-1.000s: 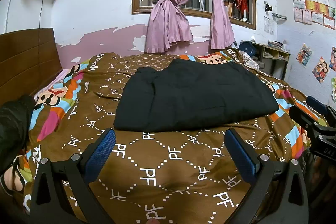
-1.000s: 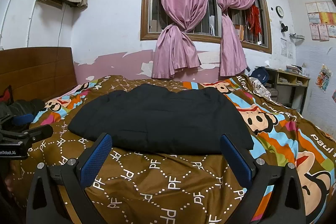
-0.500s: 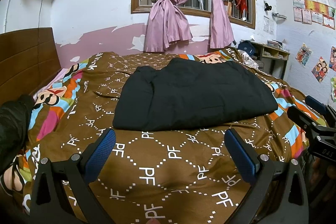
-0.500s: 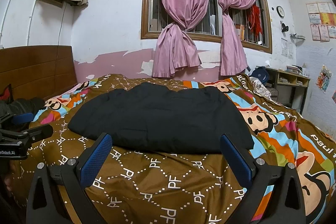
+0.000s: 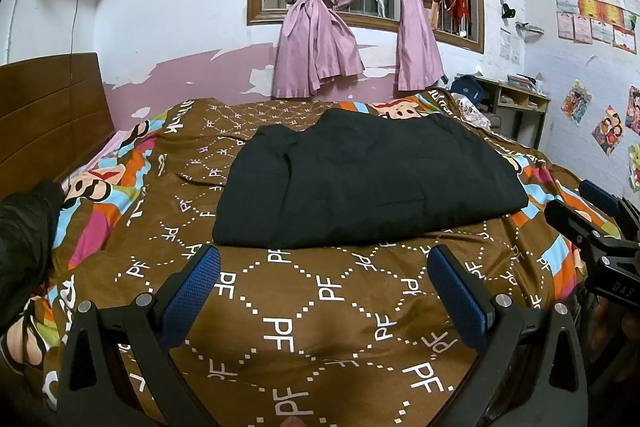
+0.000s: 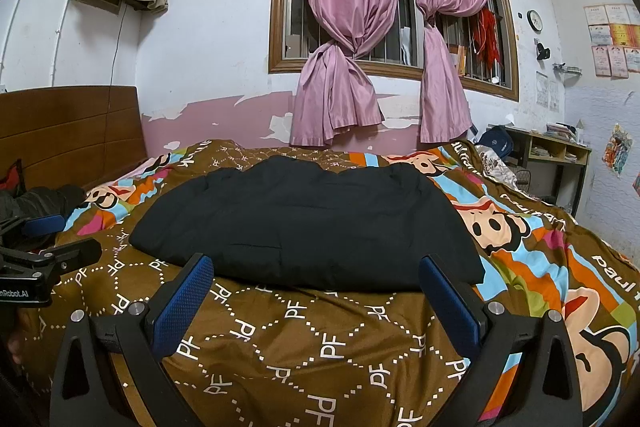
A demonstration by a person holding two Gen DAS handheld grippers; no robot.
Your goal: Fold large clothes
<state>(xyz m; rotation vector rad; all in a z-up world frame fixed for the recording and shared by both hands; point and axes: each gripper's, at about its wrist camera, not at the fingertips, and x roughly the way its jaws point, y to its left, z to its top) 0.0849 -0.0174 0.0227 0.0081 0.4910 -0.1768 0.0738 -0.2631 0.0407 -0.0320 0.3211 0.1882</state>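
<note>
Two grippers, left gripper (image 5: 324, 279) and right gripper (image 6: 316, 283), jaws spread wide, empty, short of black garment (image 6: 308, 223), patterned bedspread (image 5: 320, 307) between.

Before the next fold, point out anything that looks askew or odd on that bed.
The black garment lies folded but uneven: its left part forms a lumpy overlapping flap, and the far edge is wavy. Both grippers, left and right, hang open short of it. Nothing is spilled or damaged on the bedspread.

A home bedroom: bed (image 5: 328, 311) with wooden headboard (image 6: 68, 131); pink curtains (image 6: 352, 27) at a barred window.
</note>
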